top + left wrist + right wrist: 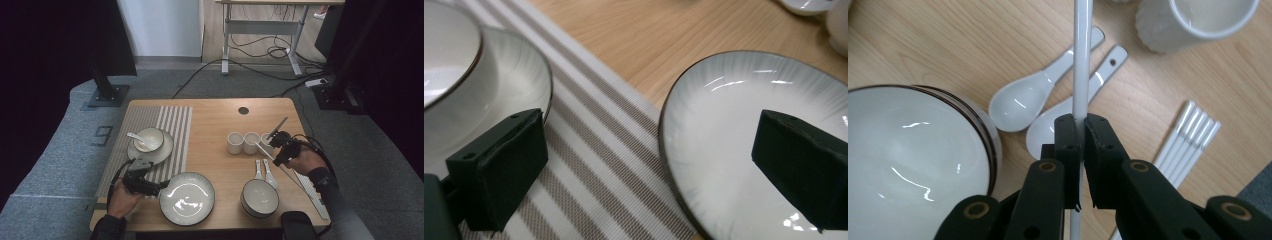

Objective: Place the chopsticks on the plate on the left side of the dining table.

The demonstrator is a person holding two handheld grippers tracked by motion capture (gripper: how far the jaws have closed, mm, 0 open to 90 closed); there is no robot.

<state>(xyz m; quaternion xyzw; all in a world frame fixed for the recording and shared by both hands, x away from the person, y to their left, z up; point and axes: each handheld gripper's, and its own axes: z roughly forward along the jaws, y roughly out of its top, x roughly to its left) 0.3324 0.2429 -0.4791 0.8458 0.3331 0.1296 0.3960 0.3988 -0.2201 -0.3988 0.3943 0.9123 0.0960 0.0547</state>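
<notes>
The large plate (187, 198) lies at the front of the worktop (215, 120). Left behind the large plate, on the striped mat (170, 125), a small plate (161, 150) carries a bowl (151, 137) with a spoon (134, 136) in it. Right of the large plate stand stacked bowls (259, 198); two spoons (265, 171) lie just behind them. Three cups (244, 142) stand further behind. The chopsticks (312, 192) lie far right of the large plate.

Left gripper (161, 186) sits at the big plate (187, 198) by the bench's (220, 115) front edge. Right gripper (276, 144) holds a chopstick (278, 127) near the cups (243, 142), toward the right edge.
</notes>
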